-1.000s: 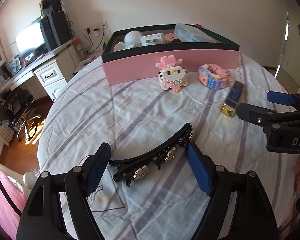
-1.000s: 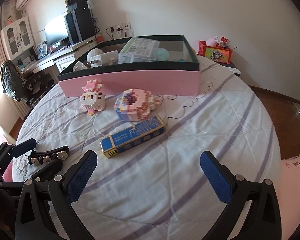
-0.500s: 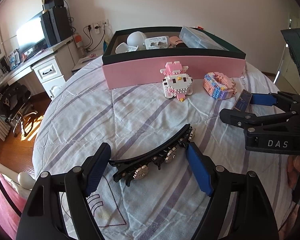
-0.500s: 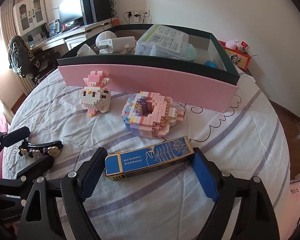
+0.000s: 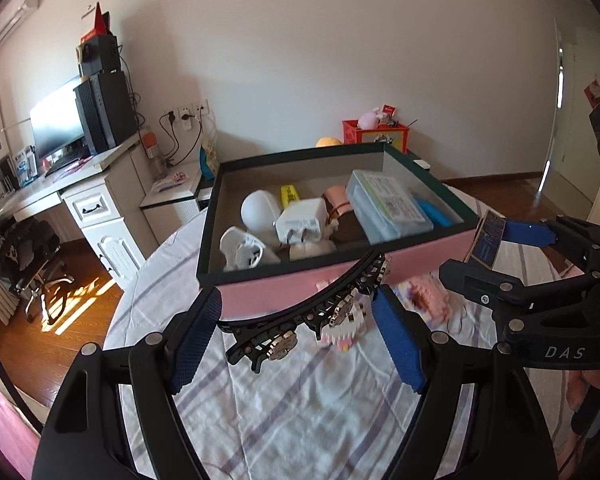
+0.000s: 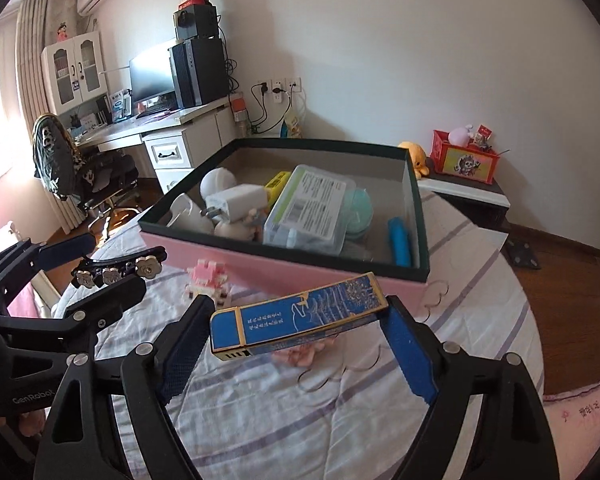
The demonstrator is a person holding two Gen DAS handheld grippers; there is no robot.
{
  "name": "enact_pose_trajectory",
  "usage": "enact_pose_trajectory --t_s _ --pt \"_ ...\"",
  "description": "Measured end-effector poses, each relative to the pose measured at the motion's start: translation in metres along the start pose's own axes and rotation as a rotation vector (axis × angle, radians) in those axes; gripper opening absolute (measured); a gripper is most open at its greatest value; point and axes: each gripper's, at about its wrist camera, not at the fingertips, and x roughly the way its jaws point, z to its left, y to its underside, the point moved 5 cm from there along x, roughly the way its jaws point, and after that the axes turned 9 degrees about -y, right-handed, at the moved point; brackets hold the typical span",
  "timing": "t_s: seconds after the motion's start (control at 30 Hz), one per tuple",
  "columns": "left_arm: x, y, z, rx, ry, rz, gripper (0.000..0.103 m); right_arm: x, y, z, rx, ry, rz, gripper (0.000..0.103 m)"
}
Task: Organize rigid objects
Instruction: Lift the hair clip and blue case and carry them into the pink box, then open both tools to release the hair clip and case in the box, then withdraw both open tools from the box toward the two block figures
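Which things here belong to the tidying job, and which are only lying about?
Job:
- black hair clip, held in left tool
- blue box, held in right tool
- pink storage box
- block figure

Lying about:
- monitor
- office chair
- red crate

Glossy black plastic hair clip (image 5: 308, 312); glossy blue-and-gold box (image 6: 300, 318); wrinkled striped cloth bedspread (image 6: 340, 432); matt pink storage box (image 6: 284, 268).

A pink front and dark green rim are seen on the box (image 6: 300, 276). The slim case (image 6: 300, 320) is coloured blue with gold edging. White cloth (image 6: 300, 420) is crossed by lilac stripes.
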Motion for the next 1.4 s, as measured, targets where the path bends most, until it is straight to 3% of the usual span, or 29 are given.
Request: enact_pose_trajectory --t_s 0.23,0.53,0.6,0.73,0.83,0.9,1.03,1.07,1.4 --pt "0.049 -0.028 -0.002 0.018 -0.023 0.045 0.079 0.029 -0.035 -0.027 0.008 0.040 -0.005 0.085" --pt "0.099 -0.033 -0.002 0.037 -0.062 0.097 0.078 0.078 -0.047 -0.036 -0.002 0.033 0.053 0.085" --pt "0.111 -0.034 -0.003 0.038 -0.043 0.129 0.071 0.085 -0.051 -0.038 -0.009 0.046 0.061 0.085" --pt "0.123 -0.034 -0.002 0.029 -0.050 0.136 0.070 0.108 -0.043 -0.047 0.005 0.053 0.104 0.086" --pt "0.124 -0.033 0.001 0.016 -0.073 0.123 0.078 0.114 -0.042 -0.050 -0.003 0.074 0.104 0.086" --pt "0.125 -0.032 0.007 -0.001 -0.113 0.129 0.089 0.114 -0.043 -0.050 0.000 0.086 0.102 0.087" --pt "0.107 -0.031 0.015 -0.050 -0.088 0.106 0.093 0.097 -0.045 -0.048 0.012 0.091 0.064 0.096" --pt "0.099 -0.031 0.016 -0.055 -0.092 0.090 0.099 0.088 -0.046 -0.047 0.021 0.082 0.042 0.103" --pt "-0.028 -0.021 0.025 -0.101 -0.110 -0.123 0.103 -0.031 -0.035 0.007 -0.002 0.071 -0.154 0.103"
